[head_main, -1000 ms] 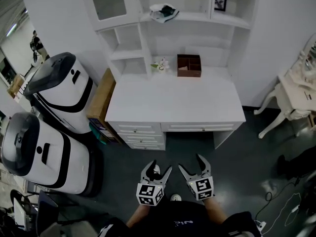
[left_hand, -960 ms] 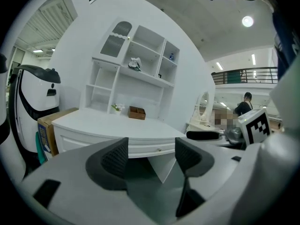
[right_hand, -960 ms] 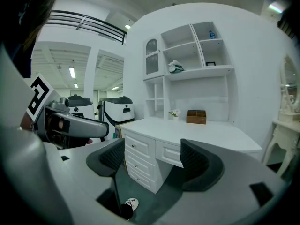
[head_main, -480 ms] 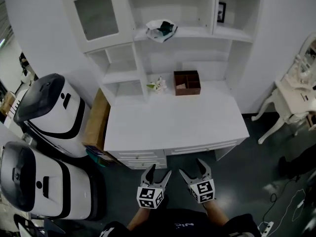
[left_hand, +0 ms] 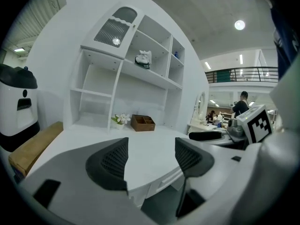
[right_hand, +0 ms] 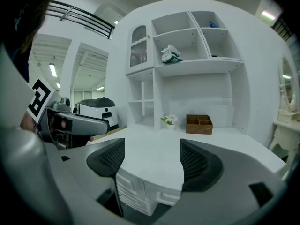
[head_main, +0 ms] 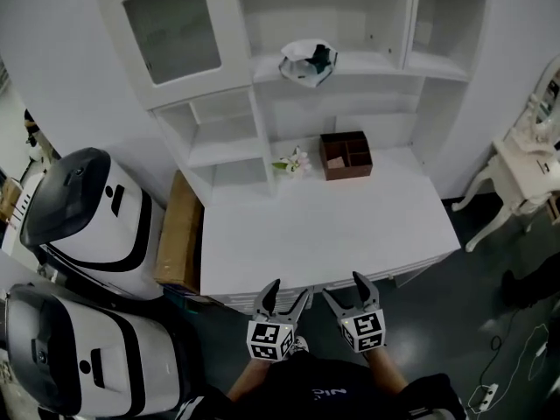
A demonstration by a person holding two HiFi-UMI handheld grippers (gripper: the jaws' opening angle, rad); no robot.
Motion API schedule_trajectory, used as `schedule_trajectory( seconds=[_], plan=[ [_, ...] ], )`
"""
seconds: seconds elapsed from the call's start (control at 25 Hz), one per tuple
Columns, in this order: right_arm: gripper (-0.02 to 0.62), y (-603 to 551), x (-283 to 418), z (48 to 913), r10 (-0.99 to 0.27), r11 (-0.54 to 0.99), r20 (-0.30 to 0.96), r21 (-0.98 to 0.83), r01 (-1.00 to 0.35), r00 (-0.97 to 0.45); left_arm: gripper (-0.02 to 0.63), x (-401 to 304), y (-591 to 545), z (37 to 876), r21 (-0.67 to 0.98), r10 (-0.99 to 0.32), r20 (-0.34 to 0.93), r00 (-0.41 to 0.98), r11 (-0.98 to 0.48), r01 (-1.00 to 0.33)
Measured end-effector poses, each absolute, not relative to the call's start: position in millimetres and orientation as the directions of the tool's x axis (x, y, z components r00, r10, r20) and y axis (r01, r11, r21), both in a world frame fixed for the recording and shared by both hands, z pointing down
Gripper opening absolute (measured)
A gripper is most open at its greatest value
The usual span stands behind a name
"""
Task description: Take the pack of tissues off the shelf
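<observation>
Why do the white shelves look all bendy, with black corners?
Left gripper view: the wide lens bows the white shelf unit and leaves black corners. Right gripper view: same bowing, same dark corners. Head view: the white desk curves at its edges, no black corners.

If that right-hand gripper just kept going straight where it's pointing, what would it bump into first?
Most likely the white desk: the right gripper points at its front edge, jaws open and empty. Whether it would hit the edge or land on the top is unclear.
</observation>
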State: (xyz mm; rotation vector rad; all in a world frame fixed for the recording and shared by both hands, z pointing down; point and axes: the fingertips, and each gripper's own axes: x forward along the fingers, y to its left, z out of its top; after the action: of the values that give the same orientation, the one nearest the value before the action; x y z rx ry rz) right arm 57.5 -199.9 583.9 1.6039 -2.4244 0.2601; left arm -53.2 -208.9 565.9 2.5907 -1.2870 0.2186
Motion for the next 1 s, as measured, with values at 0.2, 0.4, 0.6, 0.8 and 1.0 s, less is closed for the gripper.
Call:
schedule_trajectory(
  seconds=[0.2, 0.4, 0.6, 0.8, 1.0],
  plan=[
    [0.360, -228.2, 45.0, 576.2, -0.896, 0.364, 0.272, -0.004, -0.931, -0.351, 0.311, -64.3, -239.8, 564.2, 0.139, -0.746, 0.241, 0.620, -0.606, -0.783],
    [0.360, -261.4, 40.5, 544.9, -0.912, 0.353, 0.237, 0.043, -0.934, -0.334, 0.311, -75.5, -264.6, 569.0, 0.131, -0.742, 0.275, 0.612, -0.602, -0.788],
    [0.360, -301.3, 55.3, 490.2, -0.935, 0.335, 0.140, 0.059, -0.940, -0.324, 0.311, -77.4, -281.9, 561.4, 0.123, -0.755, 0.270, 0.598, -0.589, -0.799],
    [0.359, -344.4, 65.7, 395.8, -0.937, 0.339, -0.041, 0.129, -0.932, -0.347, 0.305, -82.0, -299.5, 558.7, 0.122, -0.781, 0.280, 0.558, -0.548, -0.827],
    [0.359, -382.3, 67.4, 318.3, -0.910, 0.351, -0.145, 0.228, -0.908, -0.388, 0.304, -75.0, -316.1, 549.0, 0.136, -0.800, 0.257, 0.542, -0.525, -0.840]
  ],
)
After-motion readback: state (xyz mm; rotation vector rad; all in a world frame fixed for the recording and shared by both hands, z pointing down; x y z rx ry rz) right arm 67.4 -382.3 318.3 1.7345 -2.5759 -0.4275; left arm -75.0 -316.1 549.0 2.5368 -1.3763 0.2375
